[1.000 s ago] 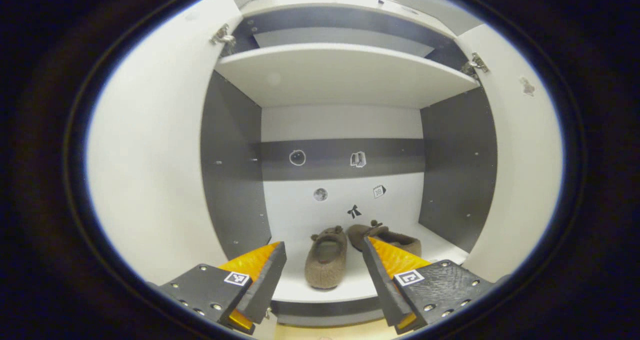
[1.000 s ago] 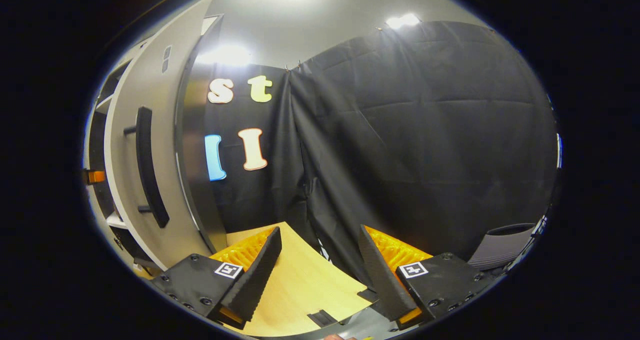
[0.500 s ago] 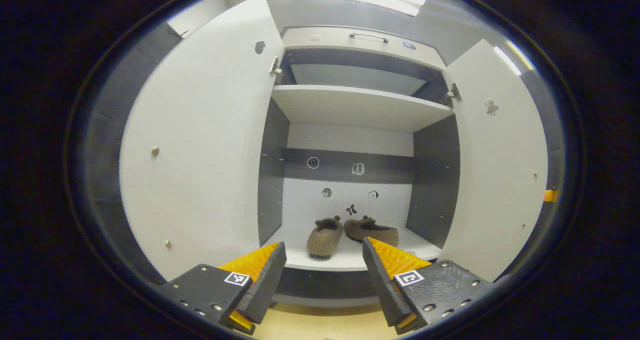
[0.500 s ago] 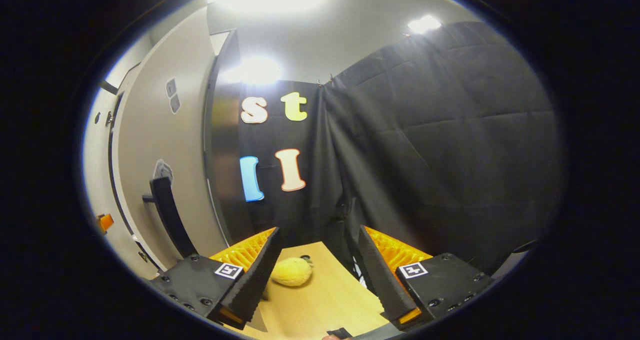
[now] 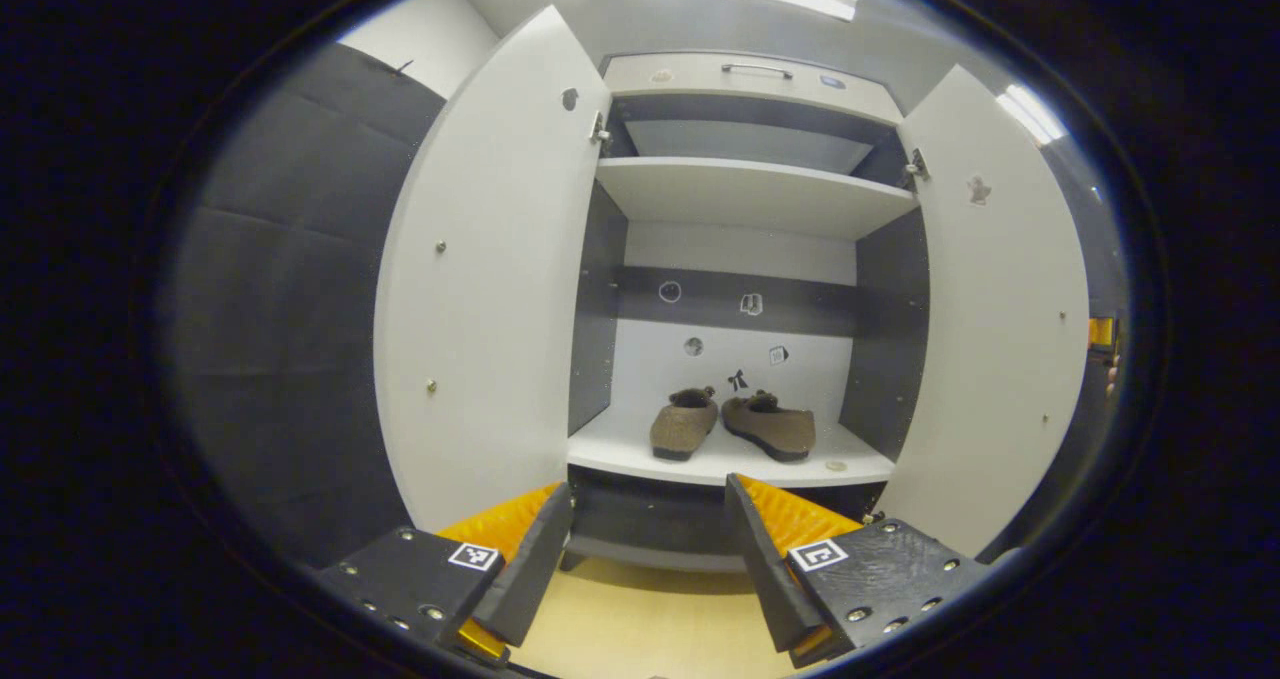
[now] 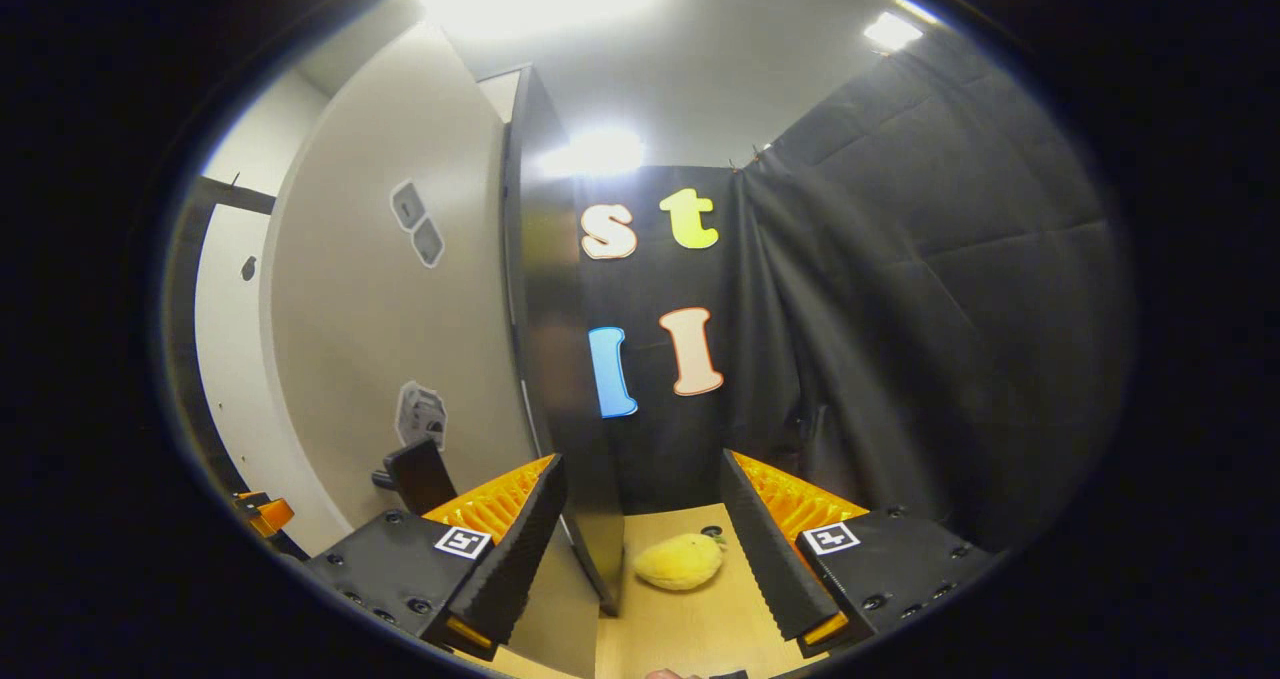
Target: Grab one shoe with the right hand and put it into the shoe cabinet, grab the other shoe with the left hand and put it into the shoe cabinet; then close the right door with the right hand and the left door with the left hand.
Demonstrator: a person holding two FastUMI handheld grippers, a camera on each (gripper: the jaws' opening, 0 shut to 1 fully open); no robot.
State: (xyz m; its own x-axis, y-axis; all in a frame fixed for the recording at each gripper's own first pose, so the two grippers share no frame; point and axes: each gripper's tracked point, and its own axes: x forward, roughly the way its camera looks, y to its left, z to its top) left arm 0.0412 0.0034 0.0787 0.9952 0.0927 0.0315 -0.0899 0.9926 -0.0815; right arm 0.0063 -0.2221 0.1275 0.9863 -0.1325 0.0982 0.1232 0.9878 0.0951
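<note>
Left gripper view is looking straight into the shoe cabinet [image 5: 745, 194], where both shoes are sitting side by side on the lower shelf just right of centre of the frame — the left shoe [image 5: 684, 426] and the right shoe [image 5: 770, 427], toes toward the back wall. So the putting-away part looks done, and the doors are what is left. The left gripper [image 5: 648, 544] is hanging at the bottom of the frame with its fingers apart and nothing between them; the left door [image 5: 490, 289] is standing wide open in the left half, the right door [image 5: 1000, 309] in the right half. In the right gripper view the right gripper [image 6: 640, 534] is also spread and empty, low in the frame, with the right door's outer face [image 6: 400, 329] filling the left of centre and its dark handle [image 6: 420, 474] just beside the gripper's left finger. To close it well, I'd judge the push should be landing on the flat face near the free edge — not snagging the handle — and swinging gently so the door isn't bouncing. A yellow plush toy [image 6: 680, 562] is lying on the floor between the fingers, farther off.
</note>
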